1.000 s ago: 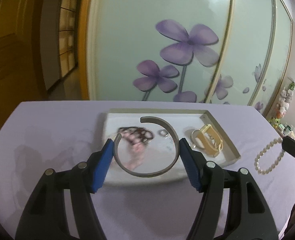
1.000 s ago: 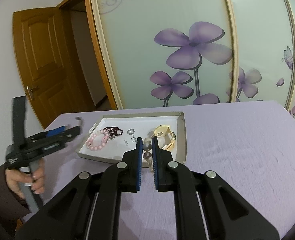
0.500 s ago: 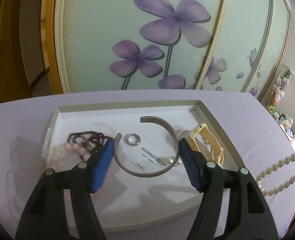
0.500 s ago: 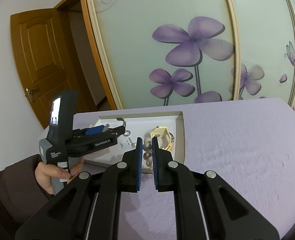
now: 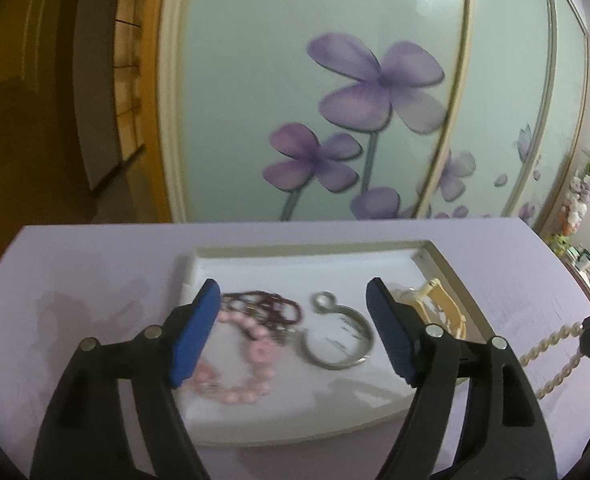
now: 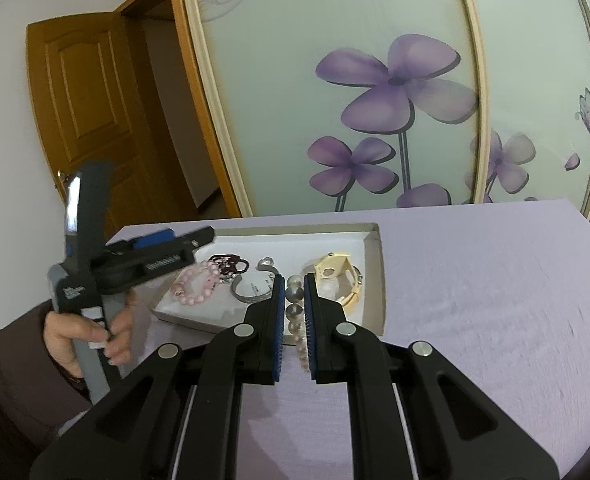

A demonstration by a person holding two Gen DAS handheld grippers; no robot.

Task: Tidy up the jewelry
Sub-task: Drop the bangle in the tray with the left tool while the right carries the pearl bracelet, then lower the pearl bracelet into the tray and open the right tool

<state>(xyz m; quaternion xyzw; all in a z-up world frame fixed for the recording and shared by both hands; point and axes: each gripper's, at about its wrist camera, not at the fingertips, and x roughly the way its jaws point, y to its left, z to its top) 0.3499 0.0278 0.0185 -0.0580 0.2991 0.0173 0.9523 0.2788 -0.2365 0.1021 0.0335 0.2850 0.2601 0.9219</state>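
Observation:
A white tray (image 5: 295, 408) on the purple table holds a silver open bangle (image 5: 337, 340), a pink bead bracelet (image 5: 251, 356), a dark red bead bracelet (image 5: 263, 304), a small ring (image 5: 323, 301) and a gold watch (image 5: 443, 312). My left gripper (image 5: 293, 312) is open and empty above the tray's near side. My right gripper (image 6: 293, 300) is shut on a pearl necklace (image 6: 295, 312), which hangs at the right in the left wrist view (image 5: 551, 356). The bangle (image 6: 251, 290) and watch (image 6: 337, 276) also show in the right wrist view.
The tray (image 6: 369, 276) sits near the table's far edge, before a glass sliding door with purple flowers (image 6: 395, 88). A wooden door (image 6: 83, 104) stands at left. The left hand-held gripper (image 6: 143, 260) hovers over the tray's left end.
The left gripper has let go of the silver bangle, which now lies in the tray, and has opened wider and pulled back. The right gripper still holds the pearls.

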